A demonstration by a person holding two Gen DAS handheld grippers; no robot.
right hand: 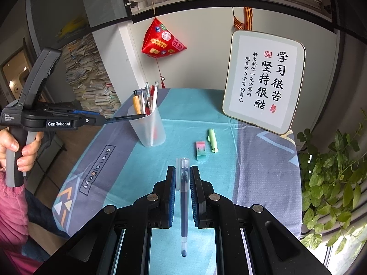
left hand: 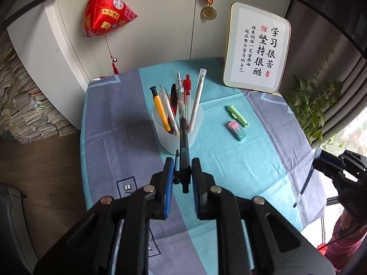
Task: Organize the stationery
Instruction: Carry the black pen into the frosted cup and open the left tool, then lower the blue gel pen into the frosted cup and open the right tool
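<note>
A frosted pen cup (left hand: 177,128) (right hand: 148,126) with several pens stands mid-table. My left gripper (left hand: 183,167) is shut on a dark blue pen (left hand: 184,151). That pen's tip (right hand: 140,115) reaches over the cup's rim, as the right wrist view shows. My right gripper (right hand: 183,171) is shut on a clear-capped blue pen (right hand: 183,206) above the near part of the table; the left wrist view shows it at the right edge (left hand: 308,178). On the cloth lie a pink-green eraser (left hand: 236,130) (right hand: 200,150) and a green highlighter (left hand: 237,115) (right hand: 212,140).
A framed calligraphy board (left hand: 257,48) (right hand: 263,80) leans at the table's back right. A red pouch (left hand: 106,13) hangs on the wall behind. A leafy plant (right hand: 332,183) stands at the right. Paper stacks (right hand: 91,75) lie left. A hand (right hand: 16,146) holds the left gripper's handle.
</note>
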